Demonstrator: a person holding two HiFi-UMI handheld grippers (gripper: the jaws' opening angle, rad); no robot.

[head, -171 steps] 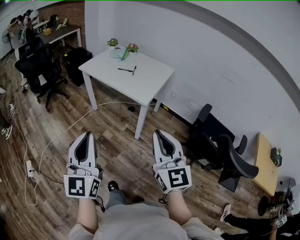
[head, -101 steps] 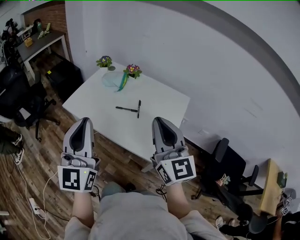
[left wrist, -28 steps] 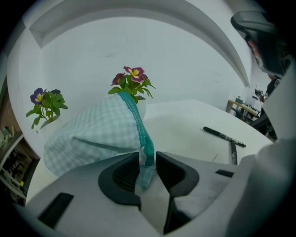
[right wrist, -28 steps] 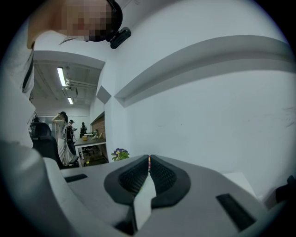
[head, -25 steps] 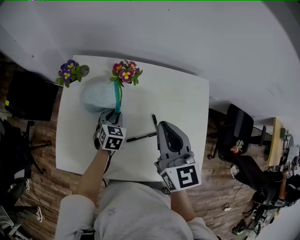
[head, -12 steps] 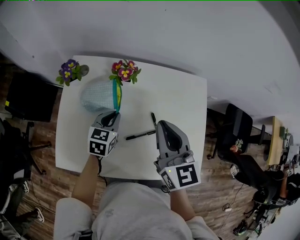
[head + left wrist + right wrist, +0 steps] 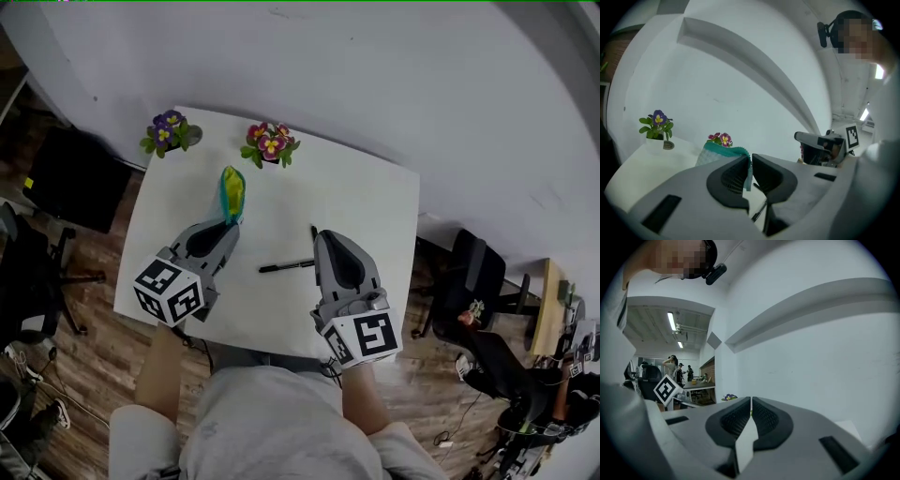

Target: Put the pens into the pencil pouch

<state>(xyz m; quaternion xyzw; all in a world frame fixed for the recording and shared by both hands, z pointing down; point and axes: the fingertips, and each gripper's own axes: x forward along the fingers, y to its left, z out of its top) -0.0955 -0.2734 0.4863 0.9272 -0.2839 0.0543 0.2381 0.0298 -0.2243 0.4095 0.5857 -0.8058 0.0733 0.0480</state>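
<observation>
The teal mesh pencil pouch (image 7: 232, 191) is off the white table (image 7: 366, 202), seen edge-on with its yellow-green lining showing. My left gripper (image 7: 227, 223) is shut on its near edge. In the left gripper view the pouch's rim (image 7: 749, 169) is pinched between the pads and the rest of the pouch (image 7: 719, 153) hangs beyond. One black pen (image 7: 286, 266) lies on the table between the grippers. A second pen (image 7: 313, 230) shows only its tip past my right gripper (image 7: 320, 238), which hovers shut and holds nothing.
Two small flower pots stand at the table's far edge, purple (image 7: 167, 132) at the left and pink (image 7: 269, 142) beside it. A white wall runs behind the table. Office chairs (image 7: 473, 281) stand on the wood floor at the right.
My left gripper has shut on the pouch's edge and lifted it off the table, so the pouch now stands edge-on. The right gripper has stayed put.
</observation>
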